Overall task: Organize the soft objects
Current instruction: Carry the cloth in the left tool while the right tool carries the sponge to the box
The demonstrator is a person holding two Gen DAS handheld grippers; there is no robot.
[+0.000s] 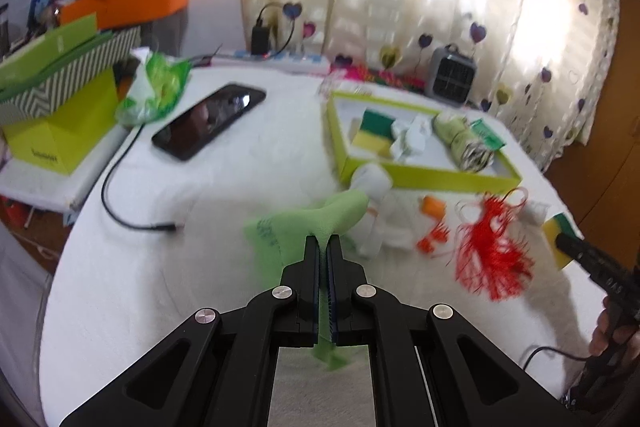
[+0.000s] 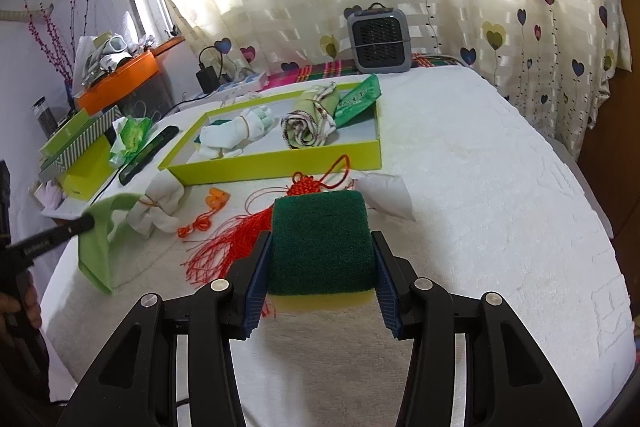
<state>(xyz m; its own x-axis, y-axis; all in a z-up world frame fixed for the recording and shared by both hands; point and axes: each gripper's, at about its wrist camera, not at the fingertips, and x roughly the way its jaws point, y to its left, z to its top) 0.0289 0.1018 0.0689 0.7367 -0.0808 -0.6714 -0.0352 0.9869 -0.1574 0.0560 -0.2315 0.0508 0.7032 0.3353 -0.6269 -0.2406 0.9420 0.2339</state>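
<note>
Pressed together, the left gripper (image 1: 323,241) pinches a light green cotton sock (image 1: 304,223); its fabric runs down between the pads and pokes out below them. Only the right wrist view shows the sock (image 2: 102,231) hanging clear of the white towelling cover (image 2: 500,187), its long axis near vertical, the loose end drooping toward 6 o'clock.

Spread about halfway, the right gripper (image 2: 322,247) clamps a dark green and yellow scouring sponge (image 2: 322,239), green face up. The left wrist view shows only the sponge's corner (image 1: 554,227) at 3 o'clock, behind the black fingertip.

From the left gripper toward 1 o'clock lie a knotted white sock bundle (image 1: 376,211), an orange tasselled cord (image 1: 432,223) and a red tasselled Chinese knot (image 1: 494,255). Beyond them sits a shallow lime-green cardboard tray (image 1: 432,181). It holds a second green and yellow sponge (image 1: 374,133), a crumpled white sock pair (image 1: 412,139), a rolled patterned cloth (image 1: 464,139) and a green foil packet (image 1: 486,135). At 11 o'clock lies a black smartphone (image 1: 208,121).
</note>
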